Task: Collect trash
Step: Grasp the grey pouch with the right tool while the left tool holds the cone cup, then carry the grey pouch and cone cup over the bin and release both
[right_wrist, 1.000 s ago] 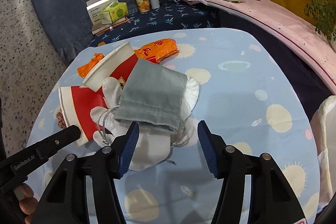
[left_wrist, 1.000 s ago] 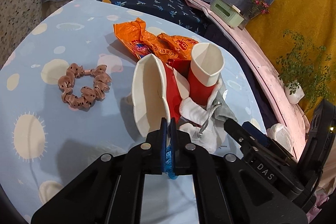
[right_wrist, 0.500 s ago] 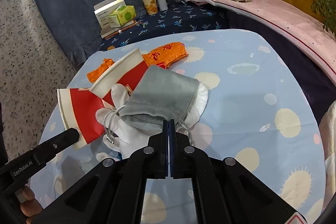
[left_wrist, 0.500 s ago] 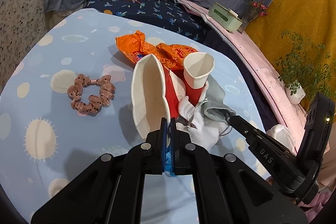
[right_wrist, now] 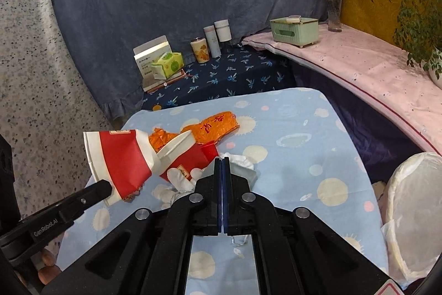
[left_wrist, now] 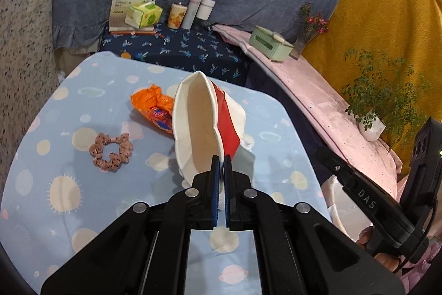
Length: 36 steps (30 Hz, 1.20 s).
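My left gripper [left_wrist: 220, 159] is shut on the rim of a squashed red-and-white paper cup [left_wrist: 201, 126] and holds it above the table; the cup also shows in the right wrist view [right_wrist: 121, 159]. My right gripper [right_wrist: 222, 162] is shut on the grey drawstring pouch [right_wrist: 244, 173], lifted with a white glove [right_wrist: 179, 179] hanging at it. A second red-and-white cup [right_wrist: 185, 154] and an orange plastic wrapper [right_wrist: 212, 126] lie on the blue patterned table [right_wrist: 304, 129]. The wrapper also shows in the left wrist view [left_wrist: 152, 109].
A pink scrunchie [left_wrist: 110, 154] lies on the table's left part. A white-lined bin [right_wrist: 414, 201] stands at the table's right edge. Boxes and bottles [right_wrist: 193, 51] stand on the dark blue bench behind. A green tissue box [right_wrist: 294, 28] and plants sit on the pink ledge.
My right gripper has closed on the grey pouch and lifted it. My left gripper has raised the squashed cup away from the pile; both cameras have pulled up and back.
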Motion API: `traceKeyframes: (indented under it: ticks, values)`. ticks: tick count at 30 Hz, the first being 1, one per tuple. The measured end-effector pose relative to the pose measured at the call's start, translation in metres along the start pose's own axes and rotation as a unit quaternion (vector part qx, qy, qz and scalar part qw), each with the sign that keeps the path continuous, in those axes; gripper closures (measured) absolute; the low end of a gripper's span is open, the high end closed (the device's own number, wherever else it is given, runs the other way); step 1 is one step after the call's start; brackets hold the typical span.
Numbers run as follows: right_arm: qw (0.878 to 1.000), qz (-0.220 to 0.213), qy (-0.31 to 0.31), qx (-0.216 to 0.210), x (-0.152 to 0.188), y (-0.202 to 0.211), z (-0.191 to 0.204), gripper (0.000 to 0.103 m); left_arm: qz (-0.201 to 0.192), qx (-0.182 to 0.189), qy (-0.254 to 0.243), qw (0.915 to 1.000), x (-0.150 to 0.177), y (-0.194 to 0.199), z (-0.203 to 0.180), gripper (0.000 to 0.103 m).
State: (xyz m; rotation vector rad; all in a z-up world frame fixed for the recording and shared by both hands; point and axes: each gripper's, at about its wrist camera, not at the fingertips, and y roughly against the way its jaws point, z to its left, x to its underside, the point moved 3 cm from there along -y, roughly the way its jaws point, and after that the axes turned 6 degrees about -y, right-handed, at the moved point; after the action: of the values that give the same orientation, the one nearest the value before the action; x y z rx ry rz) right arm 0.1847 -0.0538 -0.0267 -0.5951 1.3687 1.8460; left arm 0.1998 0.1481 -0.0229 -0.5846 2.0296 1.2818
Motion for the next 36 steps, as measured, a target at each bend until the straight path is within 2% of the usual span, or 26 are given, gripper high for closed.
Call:
traceKeyframes:
  ticks: [2, 4, 6, 7, 15, 18, 20, 26, 36]
  values:
    - [1.000, 0.005, 0.003, 0.002, 0.004, 0.001, -0.001, 0.100, -0.004, 0.000, -0.005, 1.0000, -0.003, 0.004, -0.006, 0.101]
    - [1.000, 0.016, 0.004, 0.003, 0.011, -0.005, -0.003, 0.088, -0.006, 0.000, -0.009, 0.9999, -0.005, 0.006, -0.011, 0.101]
    - [1.000, 0.027, 0.000, -0.002, 0.019, -0.014, -0.004, 0.067, -0.005, -0.003, -0.014, 0.9999, -0.005, 0.005, -0.013, 0.100]
    - [0.999, 0.032, -0.001, -0.003, 0.023, -0.019, -0.004, 0.064, -0.004, -0.005, -0.016, 0.9999, -0.005, 0.003, -0.013, 0.101]
    - [0.995, 0.098, -0.001, -0.016, 0.057, -0.086, 0.002, 0.063, 0.013, -0.015, -0.019, 0.9996, -0.002, -0.017, -0.003, 0.100]
    - [0.994, 0.104, -0.013, -0.012, 0.060, -0.104, -0.001, 0.058, 0.019, -0.019, -0.024, 0.9993, -0.002, -0.026, 0.000, 0.100]
    - [0.994, 0.110, -0.013, -0.009, 0.062, -0.114, -0.002, 0.058, 0.021, -0.023, -0.030, 0.9991, -0.002, -0.030, 0.001, 0.100]
    - [0.991, 0.129, -0.031, -0.018, 0.066, -0.124, -0.013, 0.089, 0.026, -0.021, -0.033, 0.9989, -0.004, -0.039, -0.002, 0.100]
    - [0.996, 0.070, -0.042, -0.024, 0.031, -0.065, -0.030, 0.091, 0.017, -0.008, -0.051, 0.9985, -0.007, -0.031, -0.037, 0.100]
